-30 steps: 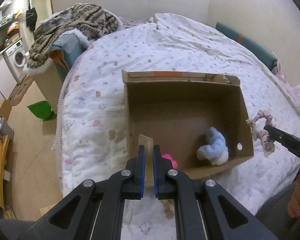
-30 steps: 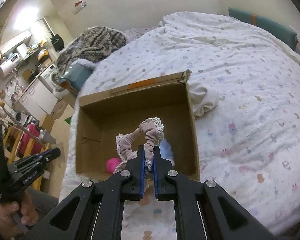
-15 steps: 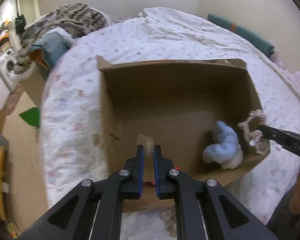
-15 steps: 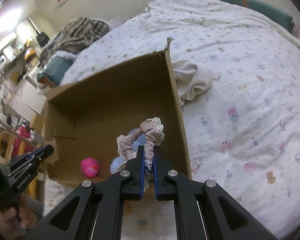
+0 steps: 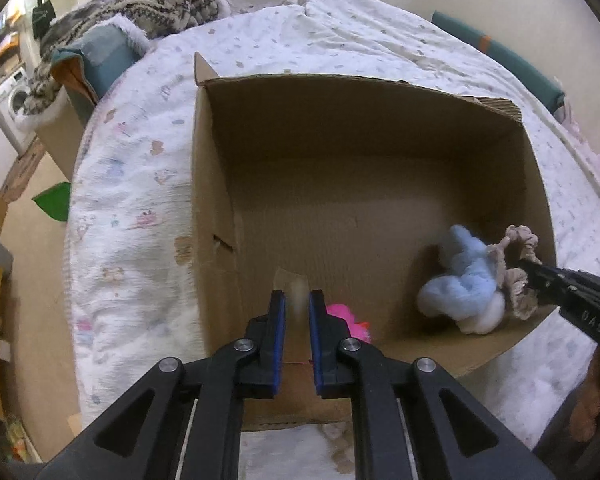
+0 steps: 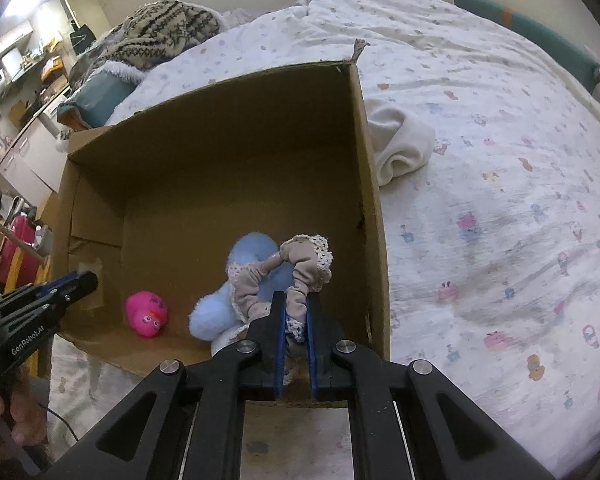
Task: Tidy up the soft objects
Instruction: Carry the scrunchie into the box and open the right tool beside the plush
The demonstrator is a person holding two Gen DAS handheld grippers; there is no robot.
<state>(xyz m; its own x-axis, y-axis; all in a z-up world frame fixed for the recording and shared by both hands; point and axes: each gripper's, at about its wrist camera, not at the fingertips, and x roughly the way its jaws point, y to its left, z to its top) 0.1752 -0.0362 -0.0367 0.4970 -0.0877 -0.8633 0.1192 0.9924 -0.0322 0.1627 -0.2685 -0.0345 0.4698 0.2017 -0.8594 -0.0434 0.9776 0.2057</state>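
Beige scrunchie (image 6: pixel 284 276), gripped by right claw (image 6: pixel 296 312), hangs inside box (image 6: pixel 370 208); next, release. Left claw (image 5: pixel 297 312) near-closed, empty.

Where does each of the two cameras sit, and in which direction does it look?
Left wrist: sits on the left gripper, looks over the near wall into the brown cardboard box; its own black fingers show, nearly shut on nothing.
Right wrist: sits on the right gripper, looks into the box by its right wall; its fingers clamp the beige lace-trimmed scrunchie.
Shared: box, fluffy light-blue plush toy, pink toy, scrunchie; each view shows the other gripper.
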